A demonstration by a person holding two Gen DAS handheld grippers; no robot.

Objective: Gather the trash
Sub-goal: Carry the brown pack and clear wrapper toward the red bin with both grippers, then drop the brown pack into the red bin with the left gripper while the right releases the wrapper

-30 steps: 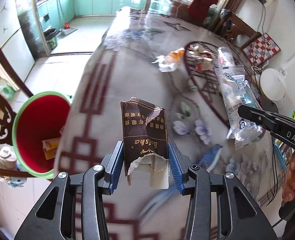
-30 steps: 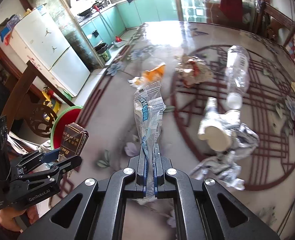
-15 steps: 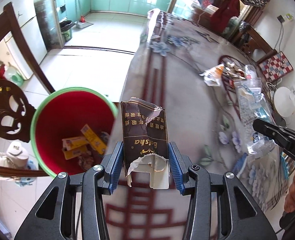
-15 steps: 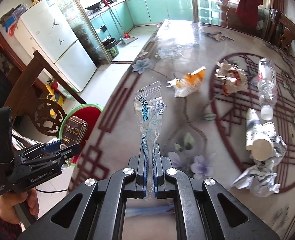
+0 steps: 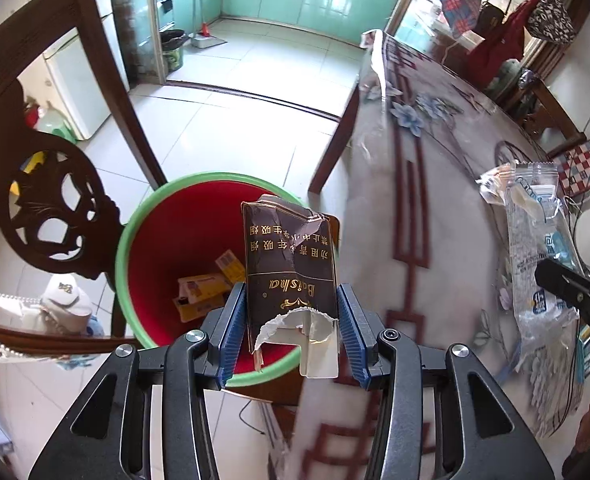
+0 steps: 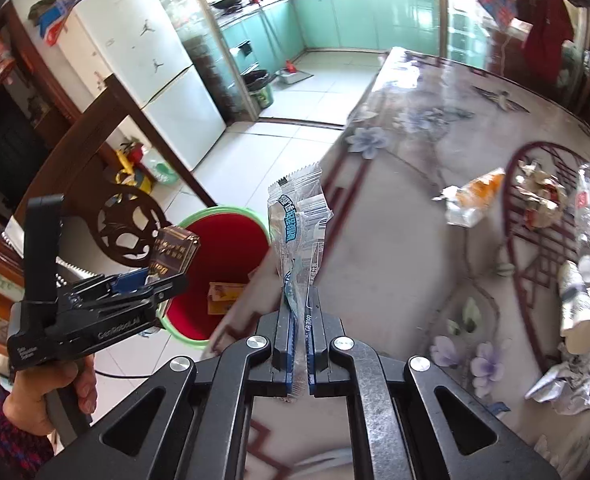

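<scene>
Both hands have swung off the tabletop (image 6: 415, 260) toward the red bin (image 5: 167, 240), which now sits right under the left tongs (image 5: 293, 332). Those pinch a torn dark cigarette pack (image 5: 291, 276) over the bin's mouth. Right tongs (image 6: 299, 344), pressed together on a clear wrapper (image 6: 299, 232), sit above the table edge. I'd centre each piece over the bin, then let go, pack first.

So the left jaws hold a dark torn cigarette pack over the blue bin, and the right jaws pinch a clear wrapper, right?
Not quite: the bin is red inside with a green rim, not blue, as the left wrist view shows. The rest holds: the left gripper holds the dark torn cigarette pack over it, and the right gripper pinches a clear wrapper.
</scene>
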